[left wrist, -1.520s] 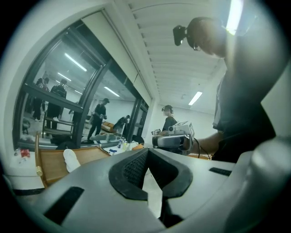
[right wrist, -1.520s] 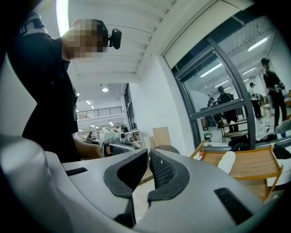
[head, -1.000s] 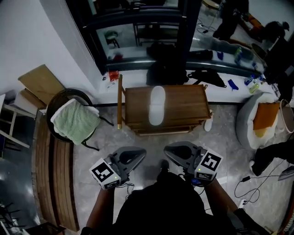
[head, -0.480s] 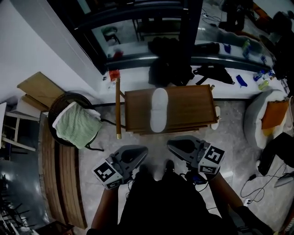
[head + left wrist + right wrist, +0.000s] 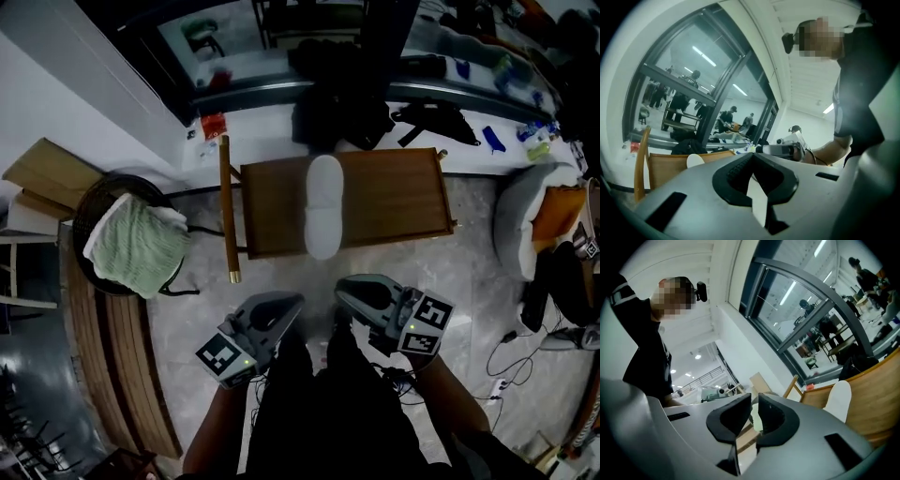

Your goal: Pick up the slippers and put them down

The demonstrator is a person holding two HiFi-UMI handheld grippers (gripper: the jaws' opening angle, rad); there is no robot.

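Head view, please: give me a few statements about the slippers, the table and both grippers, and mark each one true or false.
1. The white slippers lie on the wooden table. True.
2. The right gripper holds a slipper. False: its jaws are shut on nothing, and it is well short of the table.
3. A green towel is draped over the dark chair left of the table. True.
4. The left gripper has its jaws spread wide. False: they are together and empty.

Wooden table (image 5: 394, 202); white slippers (image 5: 324, 206) lying on top.
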